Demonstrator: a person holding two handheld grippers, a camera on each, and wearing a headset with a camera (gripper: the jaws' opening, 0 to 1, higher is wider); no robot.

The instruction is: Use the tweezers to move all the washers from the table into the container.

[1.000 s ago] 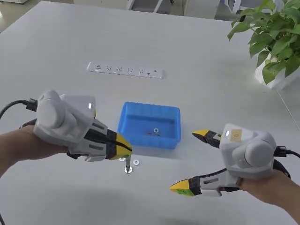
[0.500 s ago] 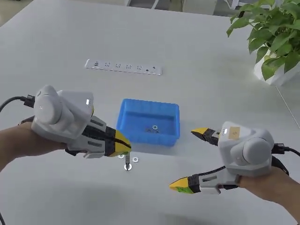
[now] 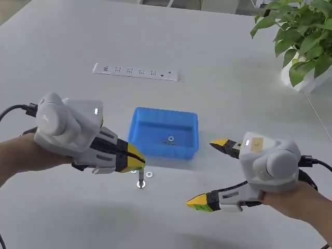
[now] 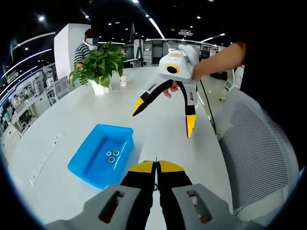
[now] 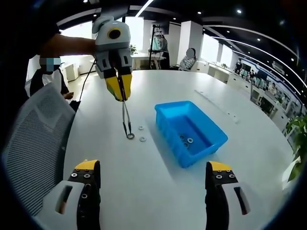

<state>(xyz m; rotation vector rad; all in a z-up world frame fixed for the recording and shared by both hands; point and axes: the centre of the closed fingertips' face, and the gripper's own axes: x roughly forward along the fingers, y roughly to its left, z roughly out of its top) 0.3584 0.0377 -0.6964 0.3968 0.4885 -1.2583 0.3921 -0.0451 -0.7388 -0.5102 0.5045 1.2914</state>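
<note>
The tweezers [image 5: 125,115] are clamped in the closed jaws of the left gripper [image 3: 136,158], tips set at a washer [image 5: 130,136] near the blue container [image 3: 166,111]; the right gripper [image 3: 202,174] is held wide, empty.

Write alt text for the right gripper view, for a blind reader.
The left hand-held gripper, shut on tweezers, points their tips at a washer on the table, two more washers beside it. A blue container to the right holds three washers; the right hand-held gripper is wide open.
</note>
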